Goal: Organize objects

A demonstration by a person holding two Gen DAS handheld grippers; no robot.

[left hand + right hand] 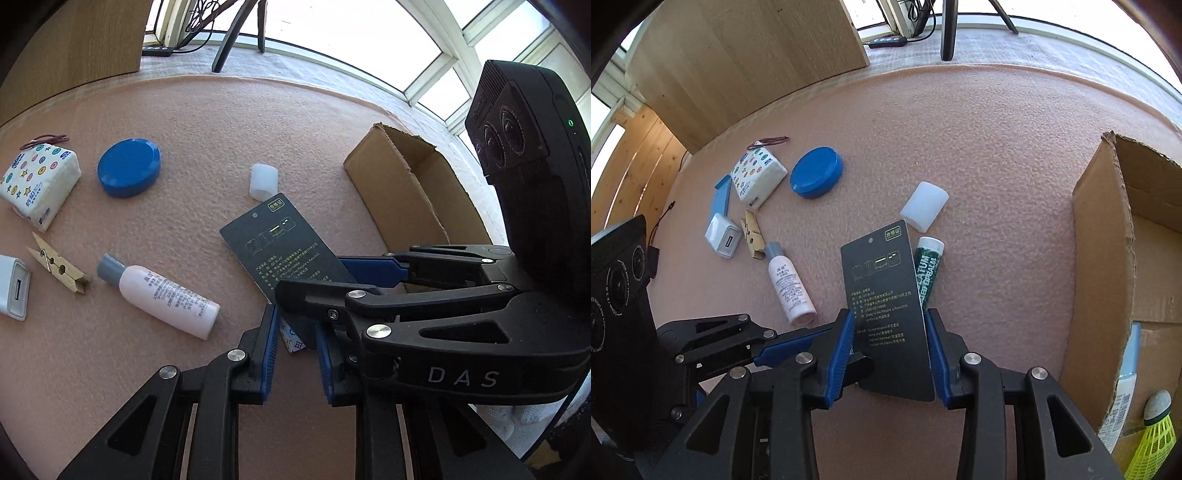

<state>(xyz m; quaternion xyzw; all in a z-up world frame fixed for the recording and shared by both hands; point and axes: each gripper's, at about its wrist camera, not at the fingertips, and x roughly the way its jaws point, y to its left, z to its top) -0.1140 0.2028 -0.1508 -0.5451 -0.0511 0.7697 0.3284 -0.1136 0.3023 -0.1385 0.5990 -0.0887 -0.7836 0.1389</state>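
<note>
The right gripper (890, 347) clamps a black printed card (886, 295), left of the open brown cardboard box (1104, 266) holding a yellow shuttlecock (1154, 439) and a white bottle (1121, 402); the left gripper (295, 354) grips the card's patterned item (291, 338)

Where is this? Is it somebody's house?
Probably a room at home, beside a big window. A pink table holds everyday bits like a tissue pack and a lotion bottle, with a cardboard box for tidying them.
</note>
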